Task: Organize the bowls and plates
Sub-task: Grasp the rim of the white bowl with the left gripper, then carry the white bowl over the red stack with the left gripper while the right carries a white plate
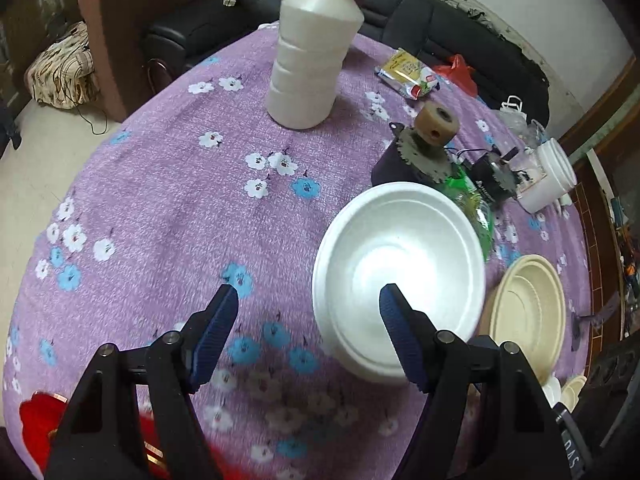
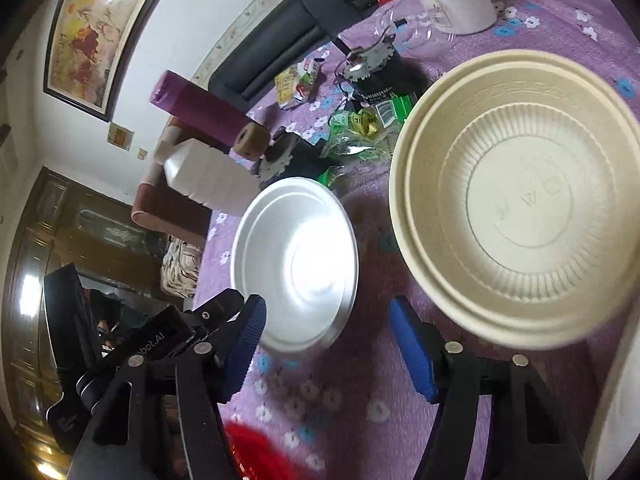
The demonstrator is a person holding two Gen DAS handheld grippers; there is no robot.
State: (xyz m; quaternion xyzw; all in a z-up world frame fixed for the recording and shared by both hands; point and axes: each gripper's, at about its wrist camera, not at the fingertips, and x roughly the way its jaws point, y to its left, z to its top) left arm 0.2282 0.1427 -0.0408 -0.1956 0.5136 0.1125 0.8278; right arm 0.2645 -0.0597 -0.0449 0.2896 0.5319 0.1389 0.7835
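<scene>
A white foam bowl (image 1: 400,272) sits on the purple flowered tablecloth (image 1: 168,208). A beige ribbed bowl (image 1: 528,312) lies to its right. My left gripper (image 1: 308,300) is open and empty, its right finger over the white bowl's near rim. In the right wrist view the white bowl (image 2: 296,260) lies left of centre and the beige bowl (image 2: 520,196), nested in a second one, fills the right. My right gripper (image 2: 326,316) is open and empty, above the cloth between the two bowls. The left gripper's body shows at the left edge there.
A tall white bottle (image 1: 312,52) stands at the back. A dark gadget with a tan wheel (image 1: 428,140), a green-labelled clear bottle (image 1: 472,204), a white tub (image 1: 552,176) and a snack packet (image 1: 408,74) crowd the right. A red object (image 1: 40,424) lies near the front edge.
</scene>
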